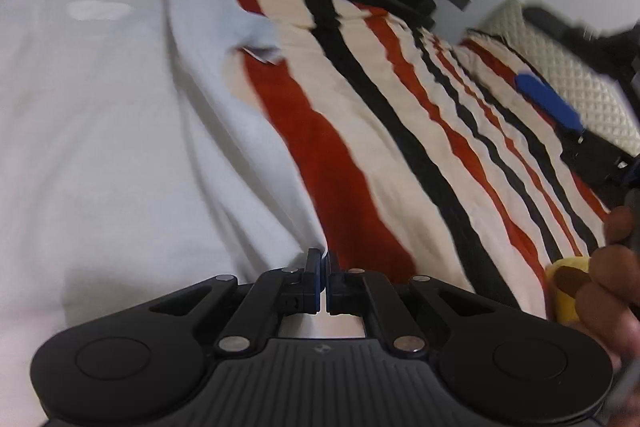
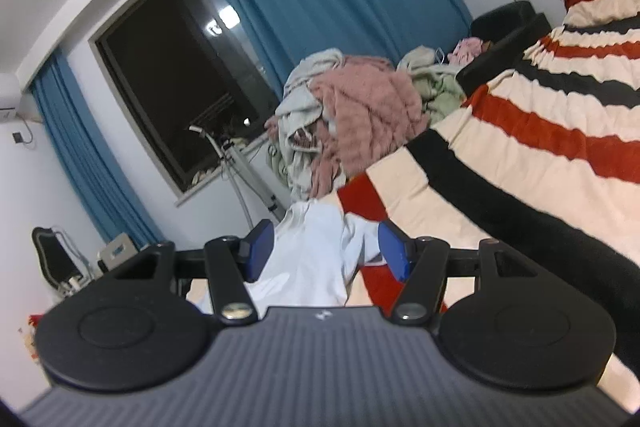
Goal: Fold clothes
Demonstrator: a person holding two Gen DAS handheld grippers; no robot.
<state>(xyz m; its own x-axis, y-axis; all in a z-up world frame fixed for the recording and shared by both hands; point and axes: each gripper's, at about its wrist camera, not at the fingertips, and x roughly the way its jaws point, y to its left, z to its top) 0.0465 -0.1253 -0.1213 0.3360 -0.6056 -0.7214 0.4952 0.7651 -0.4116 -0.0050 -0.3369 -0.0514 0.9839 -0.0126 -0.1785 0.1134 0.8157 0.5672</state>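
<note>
Striped blanket [image 1: 400, 131] bears white shirt [image 1: 120, 107]; left tool [image 1: 323, 267] pinches its hem

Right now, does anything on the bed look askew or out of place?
Nothing damaged. The white T-shirt lies wrinkled on the striped blanket, its sleeve curled up. The left claw is shut on its lower edge; the right claw is open. The unfolded clothes pile sits heaped beyond the collar.
</note>
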